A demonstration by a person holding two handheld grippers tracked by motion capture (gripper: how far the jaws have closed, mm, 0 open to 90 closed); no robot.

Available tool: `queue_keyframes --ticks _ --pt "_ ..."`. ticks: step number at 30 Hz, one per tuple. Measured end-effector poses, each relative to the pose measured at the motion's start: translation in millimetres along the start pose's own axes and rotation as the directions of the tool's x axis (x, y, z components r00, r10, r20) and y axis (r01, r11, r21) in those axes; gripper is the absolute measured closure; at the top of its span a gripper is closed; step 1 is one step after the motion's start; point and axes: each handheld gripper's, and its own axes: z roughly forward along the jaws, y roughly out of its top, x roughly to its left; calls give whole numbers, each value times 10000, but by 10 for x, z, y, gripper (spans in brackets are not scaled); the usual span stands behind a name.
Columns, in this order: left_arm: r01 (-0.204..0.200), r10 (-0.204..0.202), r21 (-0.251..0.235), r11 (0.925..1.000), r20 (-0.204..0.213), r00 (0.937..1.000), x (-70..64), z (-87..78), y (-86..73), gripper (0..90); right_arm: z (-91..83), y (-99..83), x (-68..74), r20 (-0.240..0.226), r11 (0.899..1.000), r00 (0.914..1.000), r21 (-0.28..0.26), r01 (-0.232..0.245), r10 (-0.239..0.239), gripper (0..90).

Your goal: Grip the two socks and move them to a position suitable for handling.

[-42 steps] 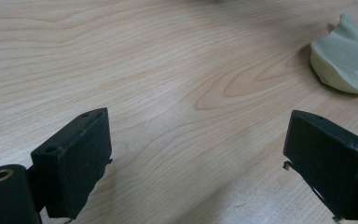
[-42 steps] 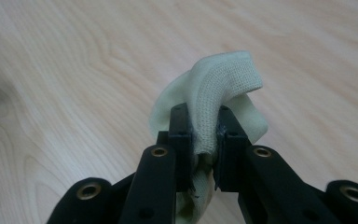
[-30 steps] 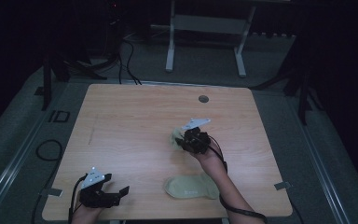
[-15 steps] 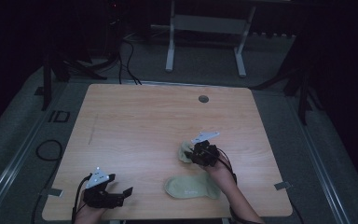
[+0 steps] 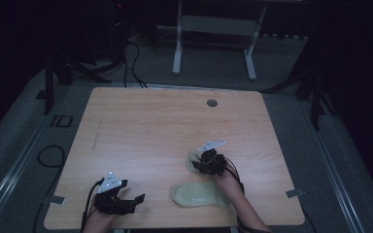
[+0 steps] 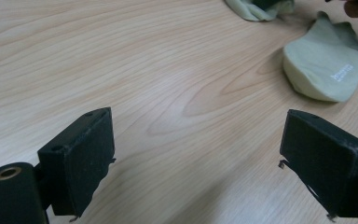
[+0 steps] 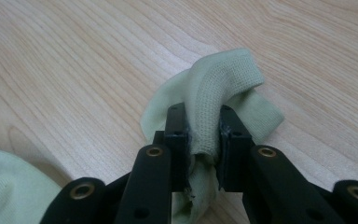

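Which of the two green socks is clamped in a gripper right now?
The bunched sock, pinched in the right gripper. The other sock lies flat near the table's front edge, untouched.

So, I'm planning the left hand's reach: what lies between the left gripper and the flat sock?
Nothing: bare wood table runs from the open left gripper to the flat sock, as the left gripper view shows.
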Motion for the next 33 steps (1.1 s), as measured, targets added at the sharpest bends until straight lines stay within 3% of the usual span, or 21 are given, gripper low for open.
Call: queue_keyframes --ticks 3,4,5,6,9,13,16,18,21,24,25,26,30,33 --pt "-69 69 28 10000 211 9998 -32 59 76 110 -5 16 2 9 9999 10000 149 78 -79 703" --pt "-126 125 40 9999 248 9996 -39 77 108 112 -20 29 7 -33 9995 9999 286 134 -133 605" --pt "-133 132 43 9999 292 9995 -46 98 143 112 -20 29 7 -33 9995 9999 286 134 -133 605" --pt "-165 164 31 9999 434 9989 -56 142 226 119 -92 54 -5 -28 9997 9999 217 139 -138 548" --pt "-261 259 36 9997 481 9985 -71 191 327 128 -194 90 -28 8 10000 10000 -34 83 -83 523" --pt "-514 509 78 9986 594 9969 -117 315 564 138 -440 192 -113 295 9987 9996 -513 -20 35 532" --pt "-661 653 121 9977 602 9960 -157 425 755 163 -530 257 -147 316 9982 9995 -603 -41 61 562" --pt "-785 771 207 9967 636 9950 -172 524 868 214 -522 282 -153 260 9986 9996 -524 -59 72 594" --pt "-626 596 317 9975 879 9943 -188 701 1004 286 -444 277 -143 110 9995 9999 -314 -76 80 641" --pt "-714 641 666 9952 1048 9924 -220 918 1108 332 -343 233 -106 4 10000 10000 4 -7 7 640" --pt "-827 744 790 9934 1029 9919 -234 983 1126 412 -273 192 -105 -33 9997 10000 220 -69 69 637" --pt "-875 782 902 9921 1022 9917 -246 1032 1136 412 -273 192 -105 -33 9997 10000 220 -69 69 637" --pt "-1320 1137 1563 9788 1207 9861 -312 1266 1144 467 -170 131 -114 -88 9982 9999 586 -93 99 646" --pt "-1575 1322 1827 9705 1433 9808 -339 1379 1139 520 -115 90 -127 -94 9967 9999 813 -41 49 717"
